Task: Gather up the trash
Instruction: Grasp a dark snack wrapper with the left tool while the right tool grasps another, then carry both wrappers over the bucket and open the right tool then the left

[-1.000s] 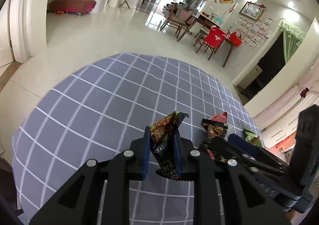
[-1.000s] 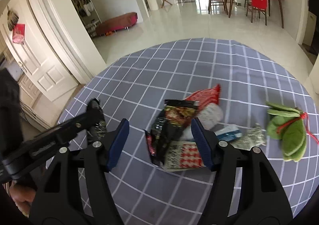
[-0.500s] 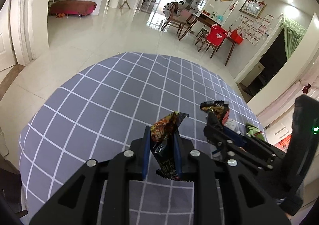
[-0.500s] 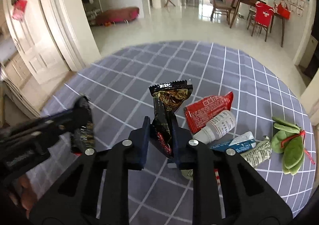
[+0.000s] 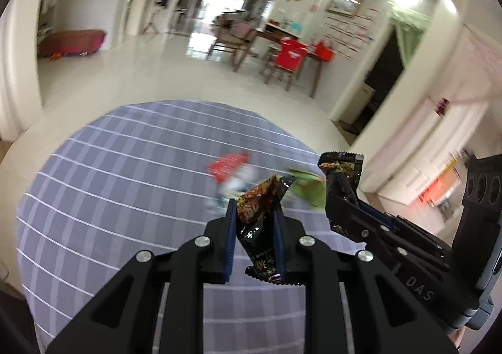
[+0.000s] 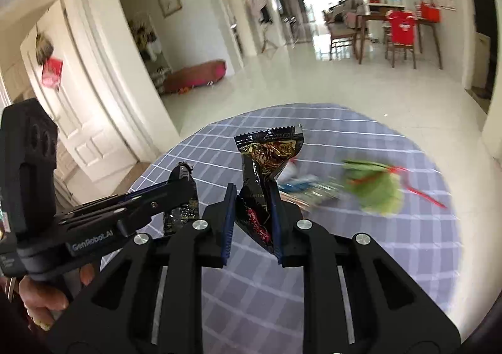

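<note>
A: Status? Both tongs loaded. Left gripper (image 5: 254,238) is clamped on a dark snack wrapper (image 5: 259,212), pads on the mid-body, top end sticking up past the tips. Right gripper (image 6: 251,222) is closed on a second black wrapper (image 6: 269,159), its crimped end standing tall. Both are held up off the grid tablecloth (image 5: 109,184).

B: Handling?

A: Thin foil film, so prob very light, floppy, crinkly, a bit slick. A mid-body pinch looks right; an edge grip would likely slip or tear.

B: View diffs?

A: Left cam shows the right tong from the side, w/ its wrapper, plus a red packet (image 5: 227,165) on the cloth. Right cam shows the person's hand (image 6: 47,294) on the left tong's handle and a green soft item (image 6: 375,190) w/ a red string. Rest of the pile is blurred, can't ID. No bin in either view.
</note>
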